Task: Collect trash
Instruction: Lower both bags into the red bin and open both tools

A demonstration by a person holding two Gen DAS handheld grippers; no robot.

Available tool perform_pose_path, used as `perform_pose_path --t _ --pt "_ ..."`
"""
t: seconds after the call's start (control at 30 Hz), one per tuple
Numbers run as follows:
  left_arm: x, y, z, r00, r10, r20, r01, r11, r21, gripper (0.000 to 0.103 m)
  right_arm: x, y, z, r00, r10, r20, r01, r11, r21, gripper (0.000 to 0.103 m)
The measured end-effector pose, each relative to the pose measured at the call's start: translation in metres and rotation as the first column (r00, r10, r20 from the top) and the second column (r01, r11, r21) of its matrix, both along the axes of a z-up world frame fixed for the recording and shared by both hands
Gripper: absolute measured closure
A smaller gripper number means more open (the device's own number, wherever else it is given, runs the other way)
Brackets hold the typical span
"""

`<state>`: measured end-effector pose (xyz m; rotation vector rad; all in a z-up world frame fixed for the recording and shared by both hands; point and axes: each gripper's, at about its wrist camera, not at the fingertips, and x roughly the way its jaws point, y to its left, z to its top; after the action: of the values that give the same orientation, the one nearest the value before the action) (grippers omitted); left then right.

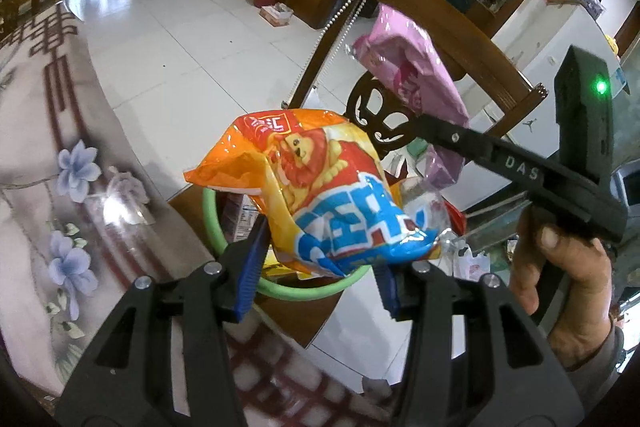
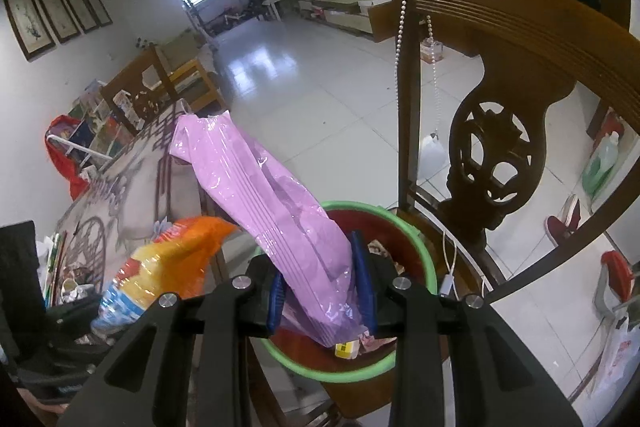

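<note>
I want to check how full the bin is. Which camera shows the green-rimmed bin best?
The right wrist view: most of the bin's green rim and its red inside show, with scraps at the bottom behind the pink bag. In the left wrist view the orange snack bag hides nearly all of it; only arcs of the rim show.

orange snack bag [image 1: 316, 187] with red lion print and blue-white lettering; plain pink wrapper [image 2: 276, 211]; green-rimmed bin [image 2: 420, 239], red inside; tablecloth [image 1: 52, 131] pale with blue flowers and brown lattice; blue pads [image 1: 250, 267] on black fingers.
</note>
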<state>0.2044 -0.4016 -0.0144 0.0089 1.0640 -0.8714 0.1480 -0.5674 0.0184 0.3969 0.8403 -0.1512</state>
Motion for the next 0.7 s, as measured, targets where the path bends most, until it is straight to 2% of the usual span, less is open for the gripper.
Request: perform_pose_path --t 0.23,0.3,0.33,0.37,0.4,0.47,0.53,0.63,0.7 --pt "0.005 -0.011 -0.001 1.000 -0.014 0.003 0.014 1.000 0.007 0.056 0.002 -0.011 -0.002 1.000 -0.014 0.004 0.014 1.000 0.011 0.073" --pt "0.006 -0.011 -0.003 1.000 -0.021 -0.004 0.021 1.000 0.006 0.051 0.003 -0.014 -0.004 1.000 -0.018 0.005 0.018 1.000 0.015 0.071" --pt "0.007 -0.012 -0.005 1.000 -0.022 -0.010 0.022 1.000 0.007 0.043 0.004 -0.014 -0.004 1.000 -0.020 0.002 0.020 1.000 0.013 0.068" --pt "0.008 -0.011 -0.006 1.000 -0.016 -0.012 0.016 1.000 0.011 0.025 0.004 -0.015 -0.005 1.000 -0.025 0.001 0.025 1.000 0.014 0.065" --pt "0.009 -0.009 -0.006 1.000 0.001 -0.001 -0.001 1.000 0.010 0.018 0.003 -0.016 -0.004 0.999 -0.032 0.002 0.032 0.999 0.015 0.063" --pt "0.010 -0.004 -0.007 1.000 0.018 0.002 -0.018 1.000 0.011 0.016 0.003 -0.015 -0.004 0.999 -0.033 0.004 0.033 0.999 0.017 0.047" --pt "0.011 0.000 -0.009 1.000 0.031 -0.002 -0.030 0.999 0.015 0.013 0.005 -0.012 -0.003 1.000 -0.028 0.006 0.028 1.000 0.009 0.043" --pt "0.012 0.010 -0.011 0.999 0.042 -0.006 -0.042 0.999 0.016 0.013 0.007 -0.006 -0.004 1.000 -0.011 -0.002 0.011 1.000 0.001 0.030" --pt "0.014 0.017 -0.009 0.998 0.059 0.000 -0.059 0.998 0.019 0.012 0.008 -0.002 -0.003 1.000 -0.003 -0.001 0.003 1.000 -0.014 0.030"
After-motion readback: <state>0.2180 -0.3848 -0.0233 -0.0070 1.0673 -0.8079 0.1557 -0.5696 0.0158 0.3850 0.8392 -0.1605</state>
